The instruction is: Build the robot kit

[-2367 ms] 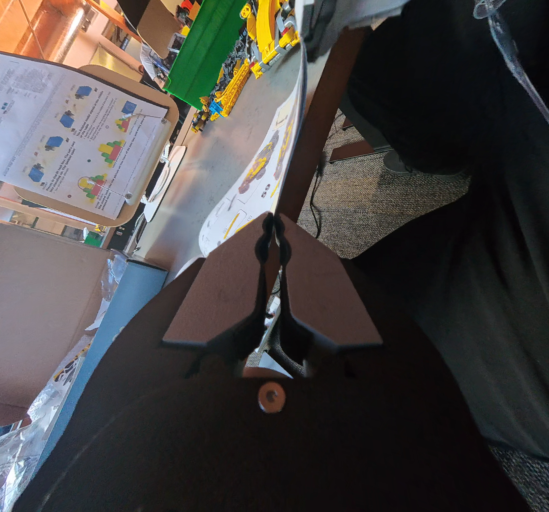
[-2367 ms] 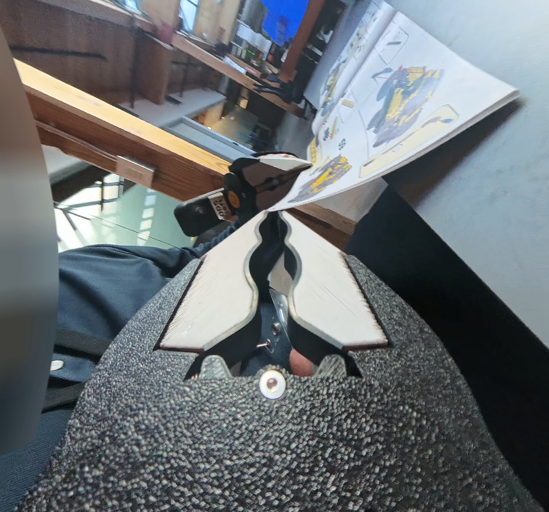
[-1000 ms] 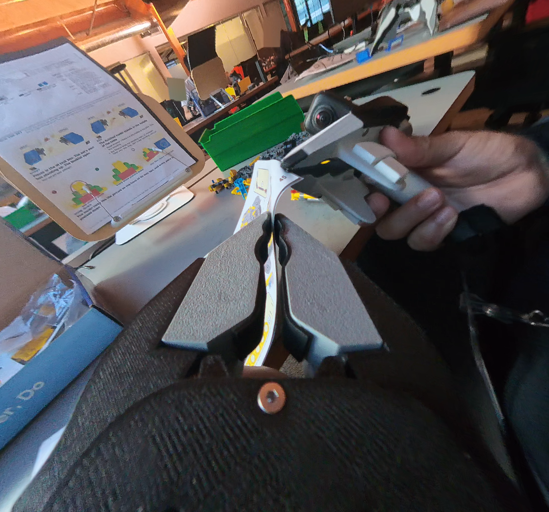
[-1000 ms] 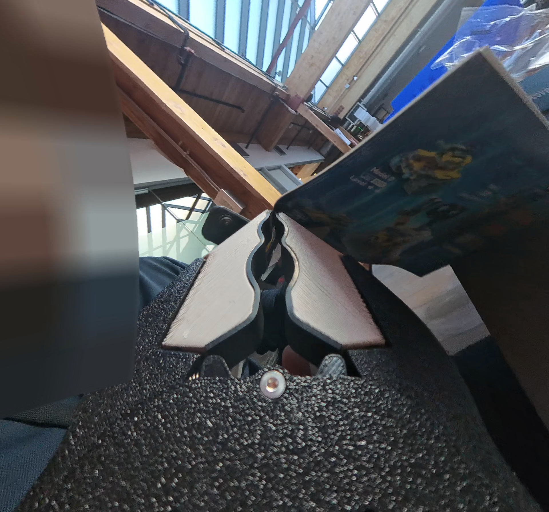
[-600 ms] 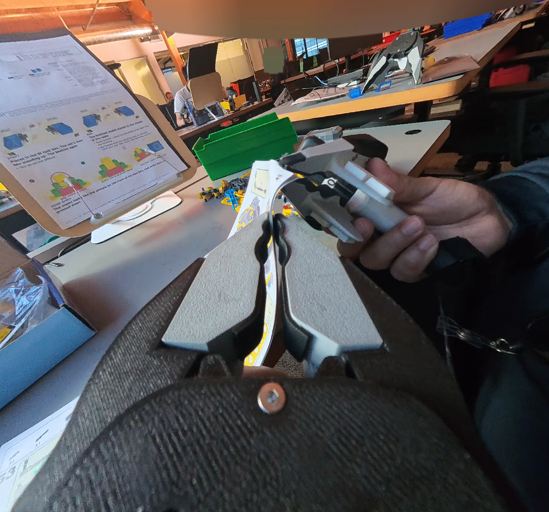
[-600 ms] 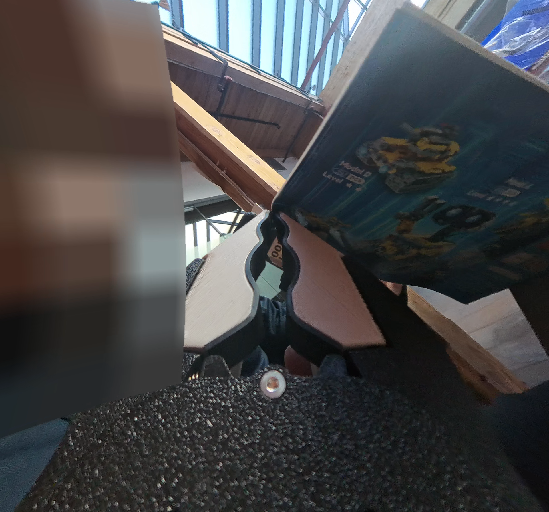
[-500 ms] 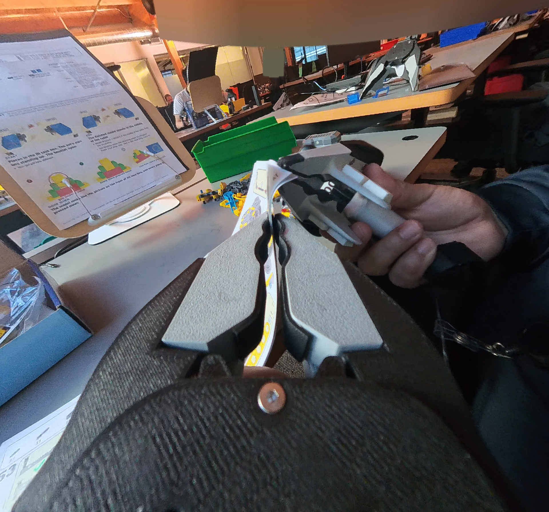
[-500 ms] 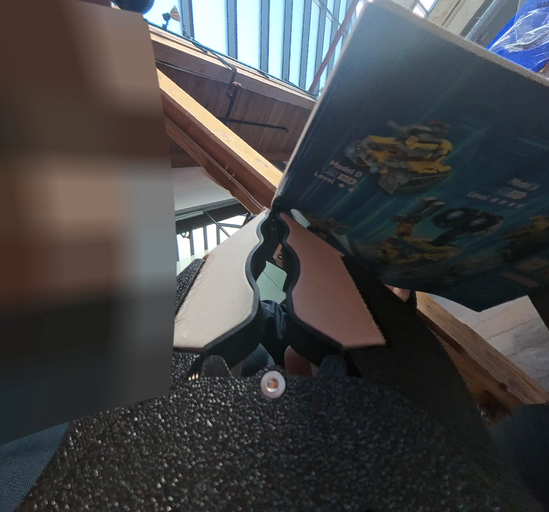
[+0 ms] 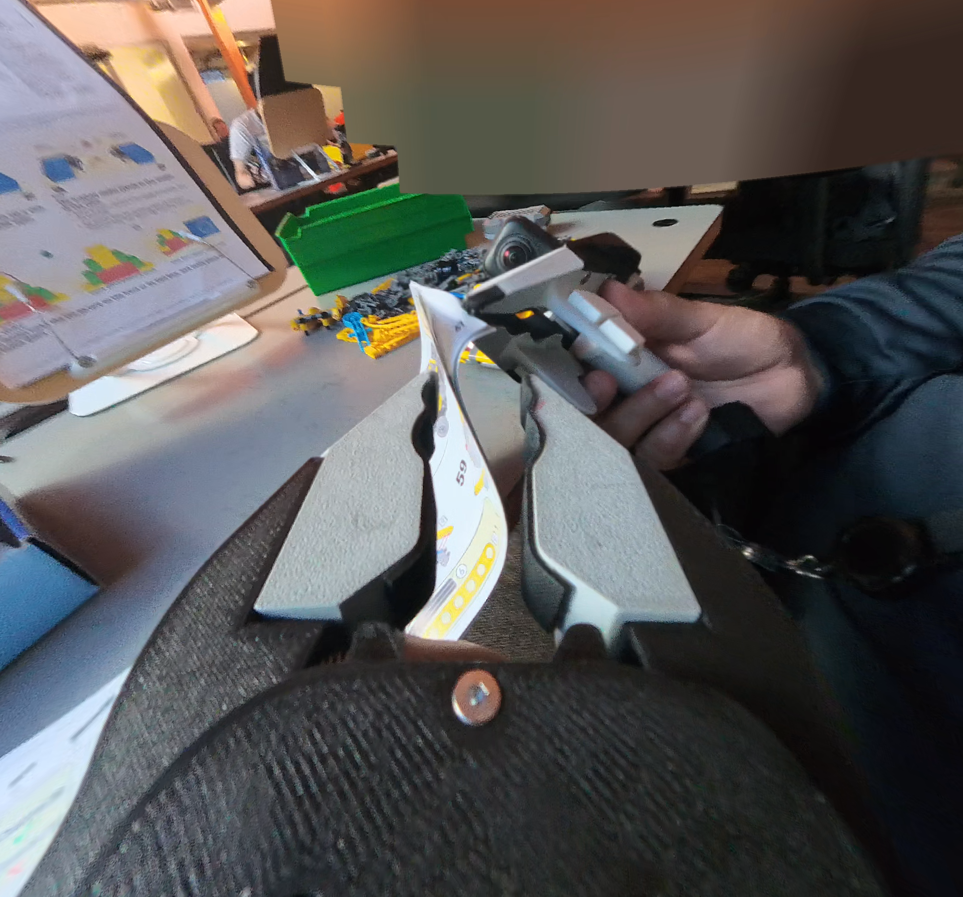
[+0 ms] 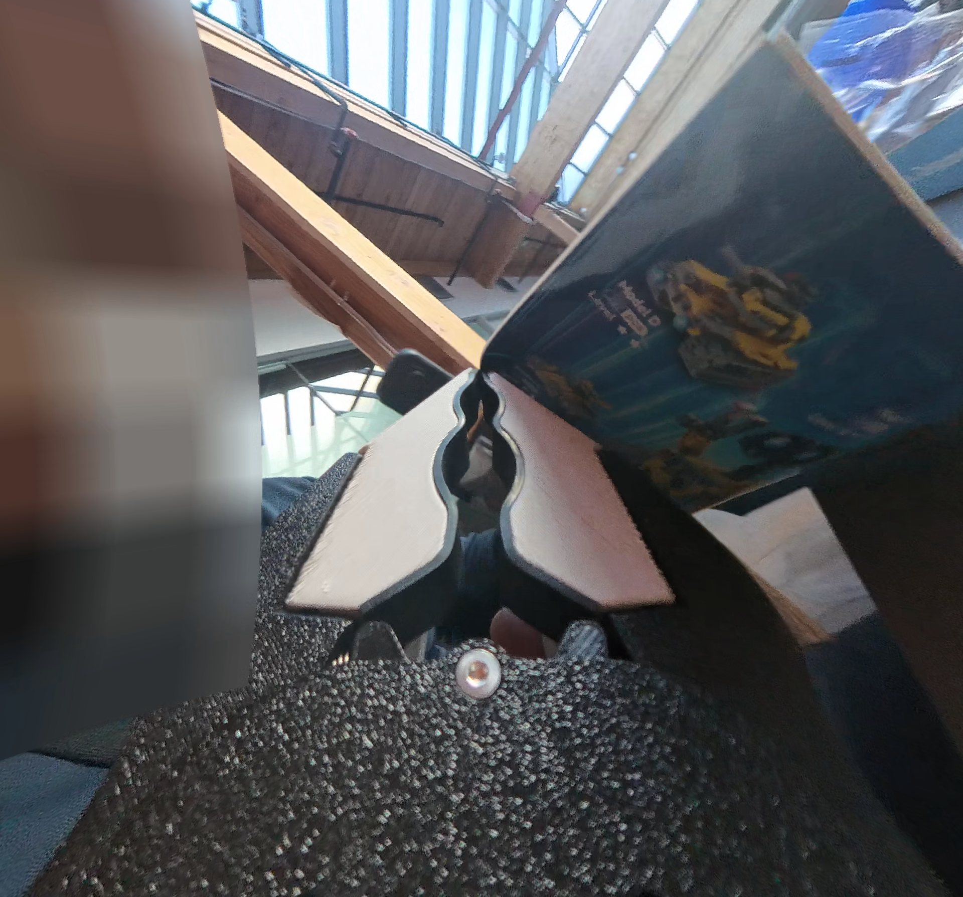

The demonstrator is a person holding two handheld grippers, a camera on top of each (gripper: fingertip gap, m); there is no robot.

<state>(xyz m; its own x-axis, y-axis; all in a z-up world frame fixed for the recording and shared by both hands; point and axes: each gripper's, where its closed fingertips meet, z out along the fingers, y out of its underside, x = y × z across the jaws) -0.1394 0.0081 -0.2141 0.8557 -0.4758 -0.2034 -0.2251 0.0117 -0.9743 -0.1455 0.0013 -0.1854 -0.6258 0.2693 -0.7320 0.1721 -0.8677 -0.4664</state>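
Note:
A building-brick instruction booklet [image 9: 464, 481] hangs on edge above the grey table [image 9: 208, 445]. My left gripper [image 9: 478, 387] is open, and the booklet's white page passes loosely between its fingers, closer to the left one. In the left wrist view the right gripper [image 9: 471, 301], held by a hand [image 9: 719, 366], pinches the booklet's top corner. In the right wrist view my right gripper [image 10: 480, 377] is shut on the corner of the booklet's dark blue cover [image 10: 729, 325], which rises up to the right.
A green bin [image 9: 375, 236] stands at the back of the table with a pile of yellow and black bricks [image 9: 380, 320] before it. An instruction sheet on a stand [image 9: 104, 247] is at the left, and a blue box [image 9: 31, 596] at the near left.
Both grippers lifted the booklet off the table and turned it upright. Just now my left gripper opened and let go of the page. The right gripper stays shut on it.

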